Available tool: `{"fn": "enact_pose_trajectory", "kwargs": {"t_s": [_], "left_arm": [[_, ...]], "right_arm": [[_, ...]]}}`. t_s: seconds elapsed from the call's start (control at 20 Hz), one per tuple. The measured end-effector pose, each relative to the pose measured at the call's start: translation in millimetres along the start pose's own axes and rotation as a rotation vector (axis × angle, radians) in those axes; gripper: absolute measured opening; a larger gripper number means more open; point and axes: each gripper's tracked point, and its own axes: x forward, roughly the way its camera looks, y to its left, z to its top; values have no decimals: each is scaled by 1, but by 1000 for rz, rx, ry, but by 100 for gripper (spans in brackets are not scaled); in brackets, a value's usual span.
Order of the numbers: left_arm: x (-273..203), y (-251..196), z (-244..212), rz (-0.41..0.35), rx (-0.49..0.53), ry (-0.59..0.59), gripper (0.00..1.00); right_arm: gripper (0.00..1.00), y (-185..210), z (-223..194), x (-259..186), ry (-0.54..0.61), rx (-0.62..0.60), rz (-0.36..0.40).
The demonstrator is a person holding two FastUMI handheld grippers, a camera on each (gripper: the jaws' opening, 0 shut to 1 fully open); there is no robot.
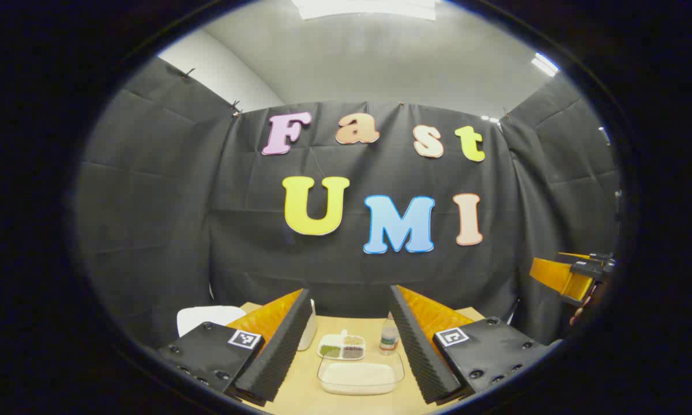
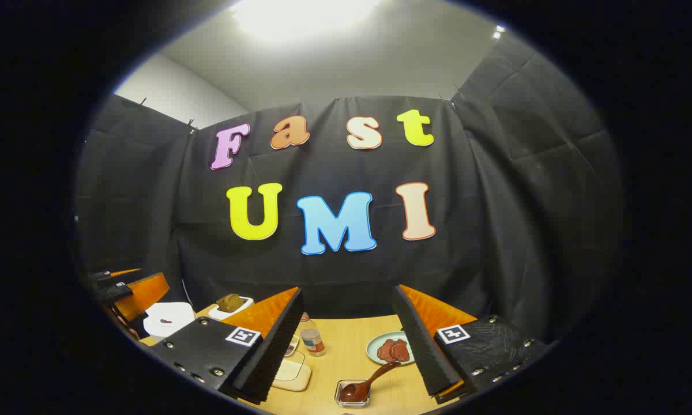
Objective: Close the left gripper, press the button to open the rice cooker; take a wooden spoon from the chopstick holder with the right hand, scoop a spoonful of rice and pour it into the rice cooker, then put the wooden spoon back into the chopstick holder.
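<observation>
While both claws were held high and spread apart, gripping nothing, the rice cooker (image 2: 168, 318) sat at the tabletop's (image 2: 346, 351) left edge; unless the left claw (image 1: 349, 340) was closed first, its button could be missed.

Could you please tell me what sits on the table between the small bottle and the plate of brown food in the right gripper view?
Nothing: in the right gripper view, only bare table lies between the bottle and the plate.

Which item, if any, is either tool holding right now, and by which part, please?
Nothing is held. The left tool and the right tool both stand open above the table, with nothing between their fingers.
</observation>
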Motion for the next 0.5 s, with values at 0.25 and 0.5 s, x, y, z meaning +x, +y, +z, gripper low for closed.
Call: {"fn": "enact_pose_trajectory", "kwargs": {"t_s": [0.25, 0.5], "left_arm": [[17, 15, 1, -37, 10, 9, 92], [26, 38, -2, -31, 4, 10, 94]], "right_arm": [[95, 20, 3, 2, 7, -6, -20], [95, 40, 1, 3, 2, -10, -29]]}}
